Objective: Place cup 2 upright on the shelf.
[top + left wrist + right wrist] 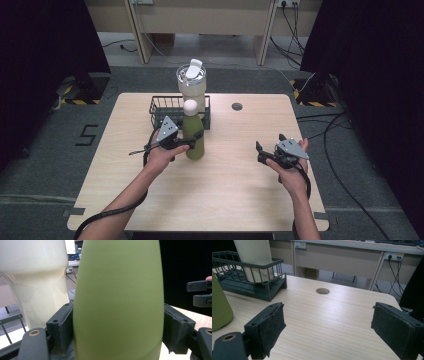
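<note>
Roughly at the middle of the tabletop [225, 200], the green bottle [193, 135] stands upright with its white cap up, and the left hand-held gripper [192, 141] is clamped on its body; in the left gripper view both pads press against the green wall [117, 302], one on each side. Just behind the bottle sits a black wire basket [161, 106], near the far edge of the tabletop, and a tall cream tumbler [192, 86] with a white lid stands upright inside it. In the left gripper view the tumbler [35, 282] looms just beside the bottle on its left; whether the two touch I cannot tell. The bottle itself rests on the wood in front of the basket, not in it. The right hand-held gripper [267, 150] hangs well apart to the right, jaws spread wide with nothing between them; its own view looks across bare wood between the two pads toward a round cable hole [322, 291] and the far edge. In that view the basket [249, 287] stands at upper left and the side of the bottle [219, 310] shows at the left border. Open wood lies between the bottle and the right hand-held gripper, and the whole near half of the tabletop is free down to the edge by the person's forearms. The right corner beyond the cable hole is free as well.
</note>
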### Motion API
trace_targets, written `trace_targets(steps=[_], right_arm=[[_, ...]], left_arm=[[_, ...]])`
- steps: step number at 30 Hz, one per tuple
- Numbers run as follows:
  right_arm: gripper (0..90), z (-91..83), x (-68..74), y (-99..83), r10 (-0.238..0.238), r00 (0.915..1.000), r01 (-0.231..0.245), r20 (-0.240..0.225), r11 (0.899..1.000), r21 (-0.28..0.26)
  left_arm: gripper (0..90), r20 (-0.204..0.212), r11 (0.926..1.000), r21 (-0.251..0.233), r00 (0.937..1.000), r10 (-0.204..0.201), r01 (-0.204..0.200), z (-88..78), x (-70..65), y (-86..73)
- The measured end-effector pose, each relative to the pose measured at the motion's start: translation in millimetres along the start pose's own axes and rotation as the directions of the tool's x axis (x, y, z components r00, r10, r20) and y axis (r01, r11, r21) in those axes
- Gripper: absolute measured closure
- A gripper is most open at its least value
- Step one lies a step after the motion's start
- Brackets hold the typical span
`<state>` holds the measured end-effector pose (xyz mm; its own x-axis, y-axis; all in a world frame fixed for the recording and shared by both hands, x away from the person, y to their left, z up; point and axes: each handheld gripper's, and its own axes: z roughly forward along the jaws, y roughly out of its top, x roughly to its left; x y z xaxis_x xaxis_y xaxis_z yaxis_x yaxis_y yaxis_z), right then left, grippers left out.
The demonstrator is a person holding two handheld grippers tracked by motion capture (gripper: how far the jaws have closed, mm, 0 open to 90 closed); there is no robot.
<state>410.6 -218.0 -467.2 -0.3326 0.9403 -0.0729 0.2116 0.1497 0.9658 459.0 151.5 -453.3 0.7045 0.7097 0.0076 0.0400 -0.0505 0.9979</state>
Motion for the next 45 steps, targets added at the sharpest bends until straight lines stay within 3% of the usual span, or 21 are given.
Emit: trace_targets(steps=[17,26,34,45], right_arm=[[11.7,-0.7,-1.2,0.4,0.001,1.0,-0.001,0.009,1.0,-0.001],[12.0,-0.8,-1.2,0.7,0.007,0.9999,-0.007,0.012,1.0,-0.002],[12.1,-1.0,-2.0,1.6,0.006,0.9998,-0.006,0.017,1.0,-0.005],[12.3,-1.3,-2.6,1.9,0.011,0.9998,-0.011,0.019,1.0,-0.006]], left_arm=[[23.0,-0.027,0.9995,0.0,0.9991,0.032,-0.032,-4.1,1.3,2.0],[23.1,-0.039,0.9997,-0.005,0.999,0.022,-0.023,-11.2,4.2,4.0],[23.1,-0.069,0.9986,-0.003,0.9963,0.052,-0.053,-20.2,8.5,13.1],[23.2,-0.1,0.9983,-0.026,0.9937,0.05,-0.053,-32.4,22.0,29.3]])
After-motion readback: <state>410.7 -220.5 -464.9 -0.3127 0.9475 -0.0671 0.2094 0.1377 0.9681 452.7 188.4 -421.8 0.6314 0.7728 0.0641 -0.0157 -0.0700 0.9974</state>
